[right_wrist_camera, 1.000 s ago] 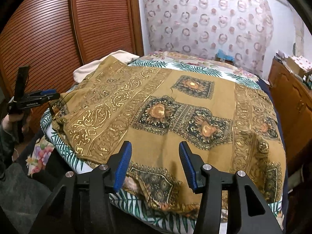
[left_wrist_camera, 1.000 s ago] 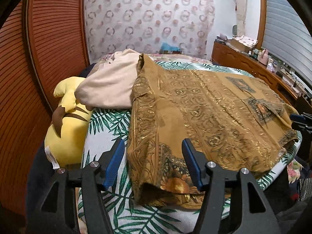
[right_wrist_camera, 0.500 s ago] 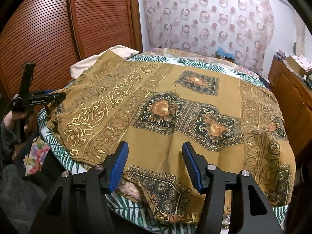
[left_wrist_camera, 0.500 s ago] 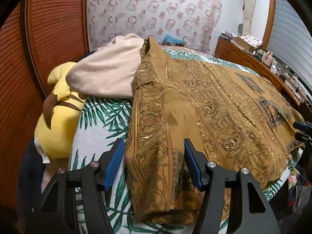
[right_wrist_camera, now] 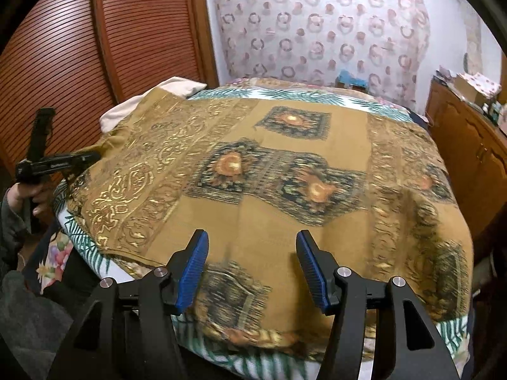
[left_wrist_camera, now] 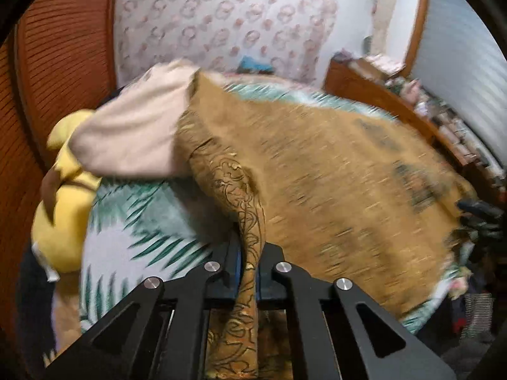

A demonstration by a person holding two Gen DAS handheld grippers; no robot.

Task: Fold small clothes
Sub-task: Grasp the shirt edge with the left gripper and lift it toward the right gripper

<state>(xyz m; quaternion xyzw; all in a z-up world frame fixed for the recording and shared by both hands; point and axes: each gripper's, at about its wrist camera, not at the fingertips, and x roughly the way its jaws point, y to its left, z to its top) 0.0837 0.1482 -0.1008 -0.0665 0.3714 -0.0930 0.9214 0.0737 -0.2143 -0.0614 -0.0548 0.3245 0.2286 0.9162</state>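
- The left gripper has its jaws just closed on a bunched edge of the ochre gold-patterned garment.
- The right gripper is held with jaws wide apart over the garment's near hem, nothing gripped.
- The garment is spread across the palm-print bed, its far corner overlapping a cream cloth; a yellow plush toy lies beside.
- Likely risks: several layers pinched together, or the cream cloth dragged along when lifted.
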